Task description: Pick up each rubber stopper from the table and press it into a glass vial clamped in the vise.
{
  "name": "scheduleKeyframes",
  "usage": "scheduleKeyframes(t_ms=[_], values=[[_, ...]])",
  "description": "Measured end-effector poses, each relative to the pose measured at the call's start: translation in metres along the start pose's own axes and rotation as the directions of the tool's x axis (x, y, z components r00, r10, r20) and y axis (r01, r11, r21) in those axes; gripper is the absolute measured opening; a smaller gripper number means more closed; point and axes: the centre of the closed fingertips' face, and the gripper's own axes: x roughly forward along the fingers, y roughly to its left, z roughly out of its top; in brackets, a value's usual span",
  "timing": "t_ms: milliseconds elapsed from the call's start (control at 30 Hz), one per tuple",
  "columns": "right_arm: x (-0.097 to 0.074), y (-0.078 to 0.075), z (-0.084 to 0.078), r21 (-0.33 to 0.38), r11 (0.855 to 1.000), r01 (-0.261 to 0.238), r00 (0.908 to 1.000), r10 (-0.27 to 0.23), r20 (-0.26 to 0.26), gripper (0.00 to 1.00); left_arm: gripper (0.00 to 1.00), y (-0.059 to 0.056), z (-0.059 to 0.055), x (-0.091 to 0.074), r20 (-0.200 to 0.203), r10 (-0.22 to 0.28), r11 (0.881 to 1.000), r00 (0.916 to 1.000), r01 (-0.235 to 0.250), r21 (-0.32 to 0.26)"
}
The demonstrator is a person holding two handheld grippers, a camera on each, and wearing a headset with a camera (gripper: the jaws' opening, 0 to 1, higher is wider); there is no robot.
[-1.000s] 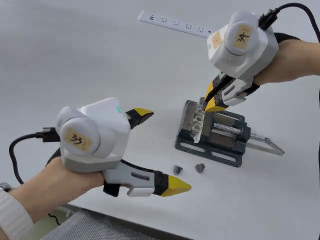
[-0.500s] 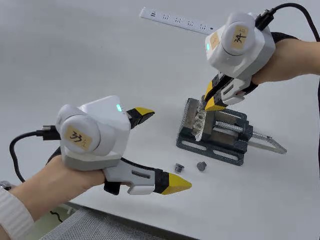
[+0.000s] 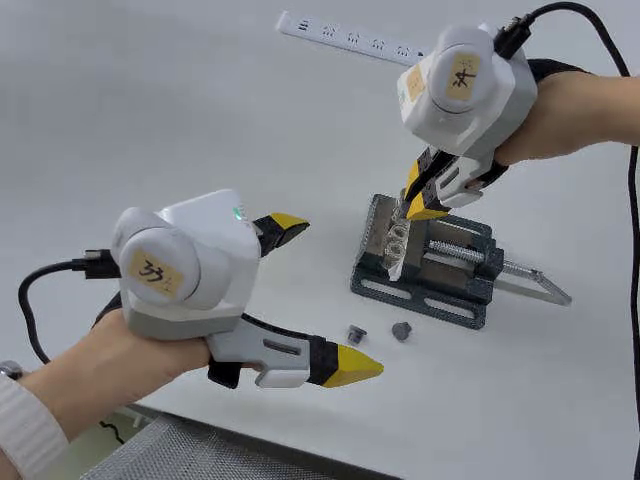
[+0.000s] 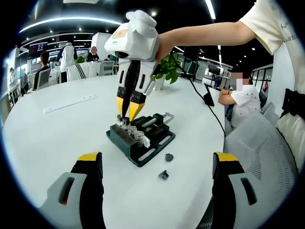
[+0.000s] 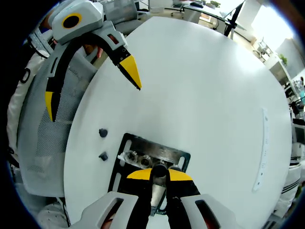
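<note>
A dark vise (image 3: 445, 285) clamps a row of glass vials (image 3: 396, 245) on the white table. My right gripper (image 3: 420, 206) hangs tips-down over the far end of that row, shut on a dark rubber stopper (image 5: 159, 170) just above the vials (image 5: 131, 156). Two loose stoppers (image 3: 356, 334) (image 3: 401, 331) lie in front of the vise. My left gripper (image 3: 322, 297) hovers wide open to the left of them, holding nothing. From the left gripper view, the right gripper (image 4: 127, 107) stands over the vise (image 4: 147, 143), and the loose stoppers (image 4: 168, 156) (image 4: 163, 175) lie nearer.
A white power strip (image 3: 350, 42) lies at the far side of the table. The vise handle (image 3: 535, 285) sticks out to the right. A grey mesh chair (image 3: 190, 455) sits below the table's near edge. People and desks stand in the background of the left gripper view.
My right gripper has shifted slightly left and tilted over the vial row, still shut on the stopper. The left gripper has stayed where it was, open.
</note>
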Motion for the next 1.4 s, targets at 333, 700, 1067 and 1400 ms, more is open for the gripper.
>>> scheduleKeyframes(t_ms=[333,700,1067,1400], values=[[0.0017,-0.0018,0.0007,-0.015,1.000,-0.023,0.9955,0.022,-0.092,0.05,0.95,-0.0003,-0.0010,0.0010,0.000,-0.001,1.000,1.0000,0.001,-0.003],[0.0041,-0.0017,0.0010,-0.021,0.999,-0.038,0.9876,0.035,-0.153,0.05,0.95,-0.0010,-0.0021,0.0014,-0.002,-0.004,1.000,1.0000,0.004,-0.005],[0.0029,-0.0018,0.0005,-0.017,0.999,-0.028,0.9884,0.025,-0.150,0.06,0.94,-0.0014,0.0010,0.0017,0.003,-0.008,1.000,1.0000,0.008,-0.002],[0.0013,0.0000,0.0008,-0.033,0.999,-0.035,0.9893,0.030,-0.143,0.07,0.94,-0.0005,-0.0024,-0.0014,-0.003,0.000,1.000,1.0000,0.000,-0.008]])
